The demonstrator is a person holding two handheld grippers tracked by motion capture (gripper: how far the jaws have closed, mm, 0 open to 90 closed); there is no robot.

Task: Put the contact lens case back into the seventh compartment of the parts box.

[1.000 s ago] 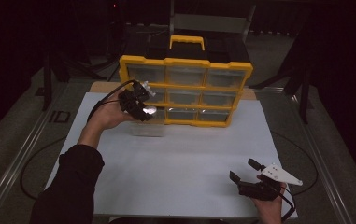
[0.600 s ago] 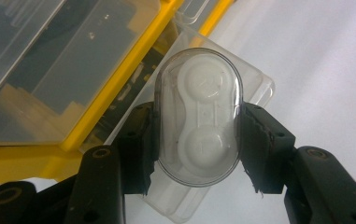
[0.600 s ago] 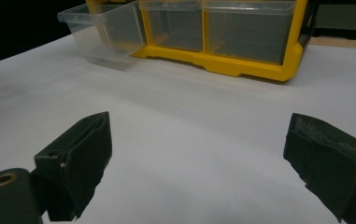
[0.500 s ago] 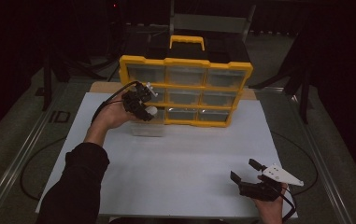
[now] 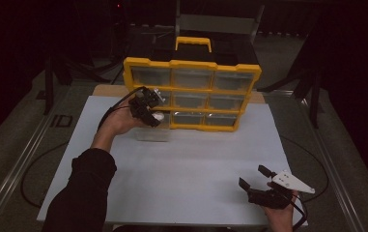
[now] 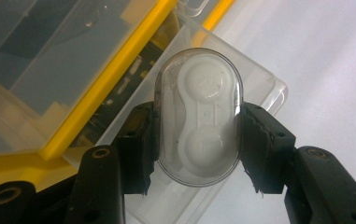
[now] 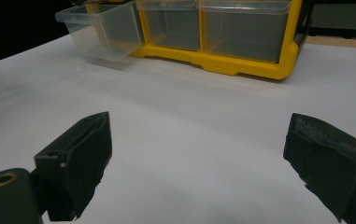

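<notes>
Contact-lens case (image 5: 158,116), a white two-cup piece under a clear oval cover, sits pinched in the left tongs (image 5: 150,112) in the high view, raised just in front of the lower left corner of the yellow drawer organizer (image 5: 191,64) and above a clear drawer (image 5: 151,135) that lies pulled out on the white desk (image 5: 186,164); the right tongs (image 5: 259,181) rest low at the near right of the desk, well apart from all this, with jaws spread. Seen from the left gripper view, the contact-lens case (image 6: 198,116) stands lengthwise between the two black pads (image 6: 143,140), which press on its long sides, with the clear drawer (image 6: 259,88) beneath it and the organizer (image 6: 96,88) at the left. From the right gripper view, the right tongs (image 7: 199,163) stand wide with nothing between them, over bare desk (image 7: 189,116), and farther off the clear drawer (image 7: 102,32) juts out from the organizer (image 7: 231,65)
</notes>
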